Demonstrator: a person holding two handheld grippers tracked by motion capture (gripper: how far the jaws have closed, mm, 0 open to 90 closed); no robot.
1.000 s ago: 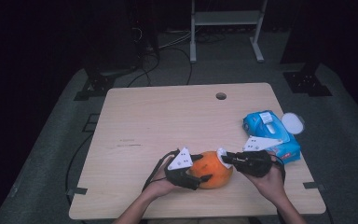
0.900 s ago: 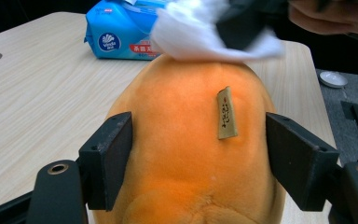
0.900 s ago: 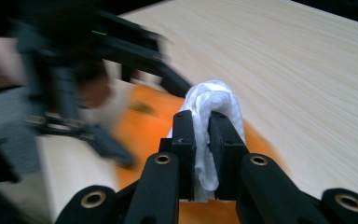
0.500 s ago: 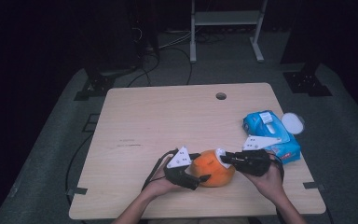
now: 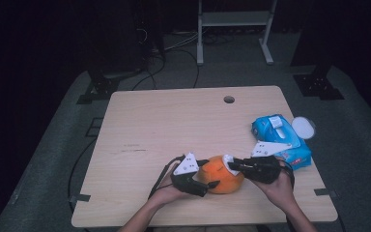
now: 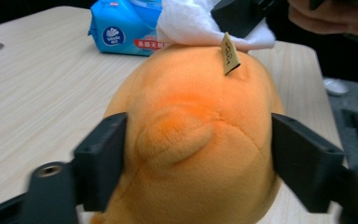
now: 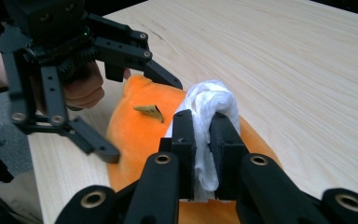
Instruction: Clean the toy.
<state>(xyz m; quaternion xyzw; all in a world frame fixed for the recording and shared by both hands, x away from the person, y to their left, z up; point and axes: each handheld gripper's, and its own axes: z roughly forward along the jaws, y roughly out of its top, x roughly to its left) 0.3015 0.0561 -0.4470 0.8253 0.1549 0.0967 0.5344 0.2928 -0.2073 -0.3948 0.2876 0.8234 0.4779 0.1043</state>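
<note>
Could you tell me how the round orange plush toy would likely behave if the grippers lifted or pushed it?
The round orange plush toy probably squashes: its fuzzy, seamed fabric bulges between the left gripper. It looks light for its size. Being rounded, it might roll.

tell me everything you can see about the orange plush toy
The orange plush toy is a rounded, soft, fuzzy-looking stuffed shape with stitched seams, a raised oval patch and a small tan tag sticking up from its top. It lies on the wooden table near the front edge. The left claw straddles it, a jaw against each side. The right claw, shut on a white wipe, presses that wipe onto its top.
</note>
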